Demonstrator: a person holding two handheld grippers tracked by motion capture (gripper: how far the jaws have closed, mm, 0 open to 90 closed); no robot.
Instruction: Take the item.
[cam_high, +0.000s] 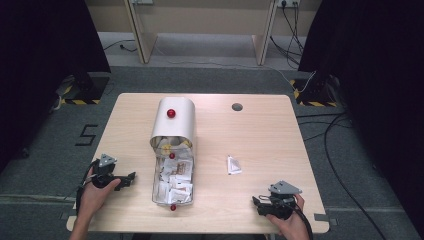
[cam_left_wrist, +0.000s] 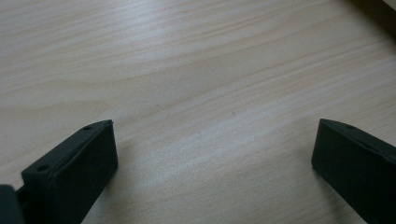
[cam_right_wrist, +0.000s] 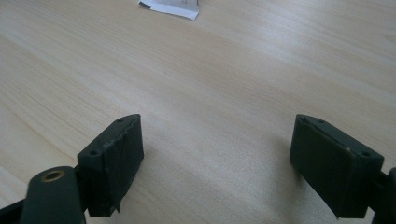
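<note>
white paper sachet (cam_high: 233, 165), flat, creased

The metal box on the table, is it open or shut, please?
Open: the metal box shows packets inside, and its domed lid lies flipped back.

- The right gripper (cam_right_wrist: 217, 149) has its two black jaws rising from the bottom of the frame, one at lower left and one at lower right, set wide apart with nothing between them.
- Bare light wooden table (cam_right_wrist: 224, 79) lies between and beyond the jaws.
- A white paper packet (cam_right_wrist: 170, 6) with a dark edge lies at the top edge, left of centre, well apart from the jaws.
</note>
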